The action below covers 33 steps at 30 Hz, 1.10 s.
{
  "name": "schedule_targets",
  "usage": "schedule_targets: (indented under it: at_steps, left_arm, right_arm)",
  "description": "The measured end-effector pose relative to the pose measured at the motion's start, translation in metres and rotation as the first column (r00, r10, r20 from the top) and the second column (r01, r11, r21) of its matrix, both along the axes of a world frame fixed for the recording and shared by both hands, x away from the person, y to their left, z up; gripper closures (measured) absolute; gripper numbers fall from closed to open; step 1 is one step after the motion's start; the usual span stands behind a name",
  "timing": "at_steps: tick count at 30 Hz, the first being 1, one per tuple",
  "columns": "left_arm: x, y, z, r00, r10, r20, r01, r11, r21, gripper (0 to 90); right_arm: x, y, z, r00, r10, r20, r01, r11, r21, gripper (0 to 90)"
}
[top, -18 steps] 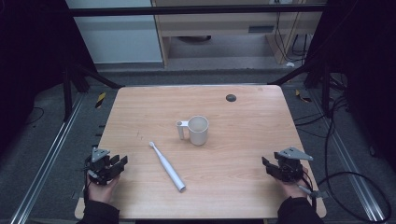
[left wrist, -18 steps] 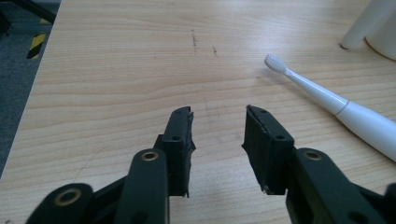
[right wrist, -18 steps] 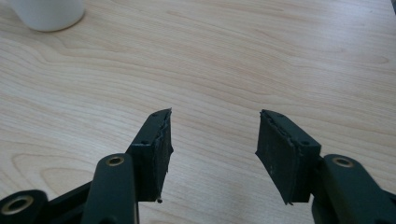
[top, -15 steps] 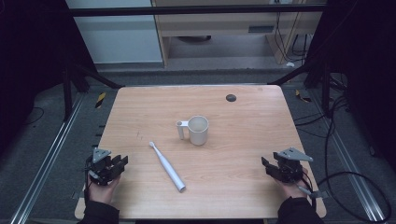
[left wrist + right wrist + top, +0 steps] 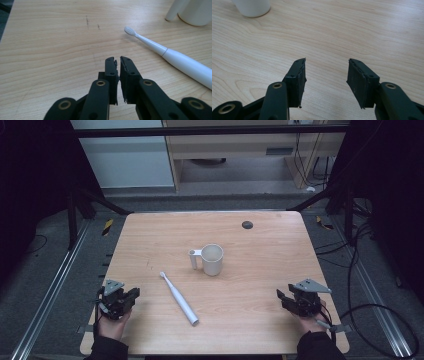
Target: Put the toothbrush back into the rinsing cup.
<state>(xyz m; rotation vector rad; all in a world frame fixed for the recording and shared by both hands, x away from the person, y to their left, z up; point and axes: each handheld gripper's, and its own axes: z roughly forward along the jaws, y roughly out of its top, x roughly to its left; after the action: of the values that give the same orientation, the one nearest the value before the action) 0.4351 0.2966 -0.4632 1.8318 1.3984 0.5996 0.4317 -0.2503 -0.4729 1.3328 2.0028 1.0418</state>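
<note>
A white electric toothbrush (image 5: 178,298) lies flat on the wooden table (image 5: 260,245), its brush head (image 5: 130,30) pointing away from me. Behind it stands a white mug (image 5: 211,259) with its handle to the left. My left gripper (image 5: 131,293) rests near the table's front left corner, to the left of the toothbrush (image 5: 175,58). Its jaws are almost together with nothing between them (image 5: 118,60). My right gripper (image 5: 280,298) rests near the front right corner, jaws apart and empty (image 5: 327,61). The mug's base (image 5: 252,7) shows far off in the right gripper view.
A small dark round disc (image 5: 247,224) lies near the table's far edge. Black metal frame legs (image 5: 95,200) stand off both far corners. Cables (image 5: 360,265) trail on the floor to the right.
</note>
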Motion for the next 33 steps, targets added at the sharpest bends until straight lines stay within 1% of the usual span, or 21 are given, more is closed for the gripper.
schedule_targets:
  at_steps: [2,5,9,10,11,15,16,18,20,22,24,26,30,31,33]
  left_arm:
    - [0.001,-0.005,-0.001,0.9998,-0.018,-0.006,0.018,0.9998,0.005,87.3]
    - [0.002,-0.008,-0.001,0.9996,-0.027,-0.010,0.027,0.9996,0.007,88.4]
    - [0.006,-0.017,-0.003,0.9985,-0.049,-0.024,0.050,0.9986,0.017,88.7]
    - [0.009,-0.021,-0.004,0.9978,-0.059,-0.030,0.059,0.9981,0.018,88.7]
    - [0.009,-0.021,-0.004,0.9978,-0.059,-0.030,0.059,0.9981,0.018,88.7]
    - [0.015,-0.031,-0.005,0.9963,-0.077,-0.039,0.078,0.9967,0.021,88.8]
    - [0.016,-0.032,-0.005,0.9959,-0.080,-0.042,0.081,0.9965,0.021,88.7]
    - [0.018,-0.037,-0.007,0.9950,-0.088,-0.049,0.089,0.9958,0.023,88.8]
    - [0.019,-0.041,-0.008,0.9939,-0.095,-0.055,0.096,0.9951,0.023,88.8]
    - [0.021,-0.045,-0.009,0.9929,-0.102,-0.062,0.104,0.9944,0.023,88.8]
    - [0.022,-0.049,-0.010,0.9918,-0.110,-0.065,0.112,0.9932,0.031,88.8]
    - [0.024,-0.055,-0.012,0.9899,-0.122,-0.073,0.125,0.9913,0.042,88.8]
    - [0.025,-0.060,-0.014,0.9880,-0.132,-0.080,0.136,0.9895,0.049,88.8]
    - [0.027,-0.063,-0.015,0.9865,-0.139,-0.086,0.144,0.9881,0.053,88.8]
    - [0.027,-0.065,-0.016,0.9863,-0.140,-0.088,0.145,0.9881,0.053,88.8]
  right_arm:
    - [0.001,0.002,0.000,1.0000,0.007,0.001,-0.007,1.0000,-0.006,48.4]
    - [0.001,0.003,-0.001,0.9999,0.015,0.008,-0.015,0.9999,-0.008,48.4]
    - [0.002,0.006,-0.001,0.9997,0.024,0.001,-0.024,0.9997,-0.009,47.7]
    - [0.003,0.006,-0.001,0.9997,0.026,0.002,-0.026,0.9996,-0.008,47.5]
    - [0.003,0.006,-0.001,0.9997,0.026,0.002,-0.026,0.9996,-0.008,47.5]
    - [0.003,0.008,0.000,0.9995,0.031,0.004,-0.030,0.9995,-0.007,46.9]
    - [0.004,0.009,-0.001,0.9993,0.036,0.012,-0.036,0.9992,-0.016,46.5]
    - [0.004,0.010,-0.001,0.9992,0.037,0.014,-0.036,0.9992,-0.017,46.3]
    - [0.004,0.011,0.000,0.9993,0.037,0.008,-0.037,0.9992,-0.012,46.0]
    - [0.005,0.012,0.000,0.9989,0.043,0.016,-0.043,0.9989,-0.018,45.8]
    - [0.005,0.013,0.000,0.9989,0.044,0.016,-0.044,0.9989,-0.018,45.4]
    - [0.005,0.014,-0.001,0.9981,0.057,0.022,-0.057,0.9982,-0.019,45.4]
    - [0.006,0.016,-0.001,0.9977,0.064,0.024,-0.064,0.9978,-0.019,45.5]
    - [0.006,0.017,-0.001,0.9974,0.068,0.024,-0.068,0.9975,-0.021,45.5]
    - [0.006,0.017,-0.002,0.9974,0.067,0.025,-0.067,0.9976,-0.019,45.6]
